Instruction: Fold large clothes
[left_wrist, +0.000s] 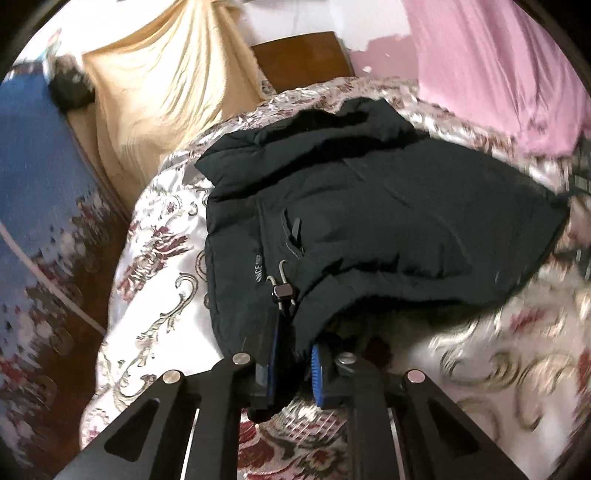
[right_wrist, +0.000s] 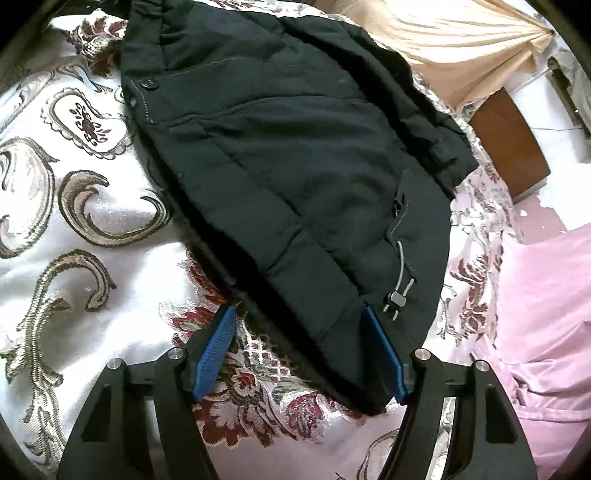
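Observation:
A large black padded jacket lies on a floral satin bedspread. My left gripper is shut on the jacket's hem, next to a drawcord toggle. In the right wrist view the jacket spreads out ahead, partly folded over itself. My right gripper is open, its blue pads on either side of the jacket's hem corner. The same toggle lies by the right finger.
A pink cloth lies at the bed's right side, also in the right wrist view. A beige curtain and a brown wooden board stand behind the bed. A blue patterned surface is at the left.

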